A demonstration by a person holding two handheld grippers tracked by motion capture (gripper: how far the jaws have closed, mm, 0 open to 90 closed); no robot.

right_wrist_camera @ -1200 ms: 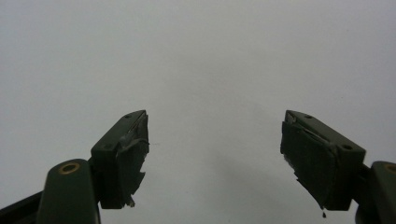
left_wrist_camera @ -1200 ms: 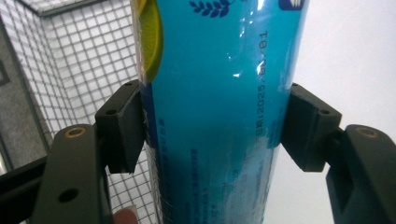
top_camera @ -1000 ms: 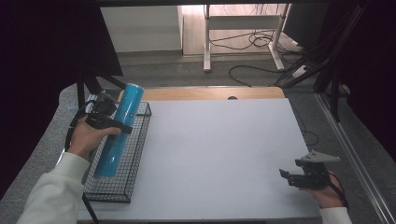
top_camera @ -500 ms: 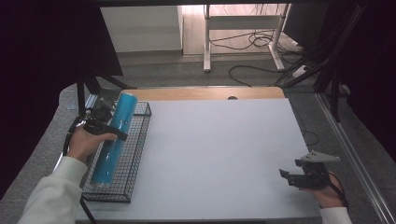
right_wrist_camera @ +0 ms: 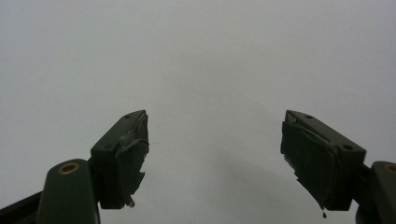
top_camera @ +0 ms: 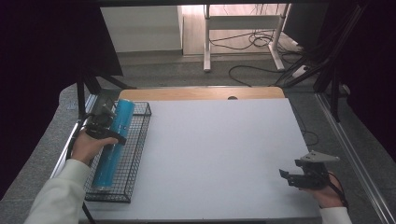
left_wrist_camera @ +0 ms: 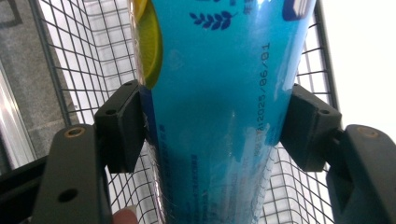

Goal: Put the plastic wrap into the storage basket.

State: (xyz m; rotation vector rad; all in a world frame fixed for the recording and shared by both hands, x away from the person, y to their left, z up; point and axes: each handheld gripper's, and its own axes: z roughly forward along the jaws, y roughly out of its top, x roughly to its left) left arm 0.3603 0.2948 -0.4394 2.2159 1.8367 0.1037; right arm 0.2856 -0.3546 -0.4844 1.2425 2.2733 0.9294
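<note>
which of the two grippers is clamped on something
The left gripper: its fingers press both sides of the blue tube over the wire basket. The right gripper is open above the bare table.

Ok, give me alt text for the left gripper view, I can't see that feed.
The left gripper clamps a shiny blue tube package between its two black pads, over the black wire basket. A printed date runs along the package, with a yellow-green patch near its top left.

blue tube [top_camera: 113,140], yellow patch | black wire basket [top_camera: 137,144] | white table [top_camera: 219,154]
</note>
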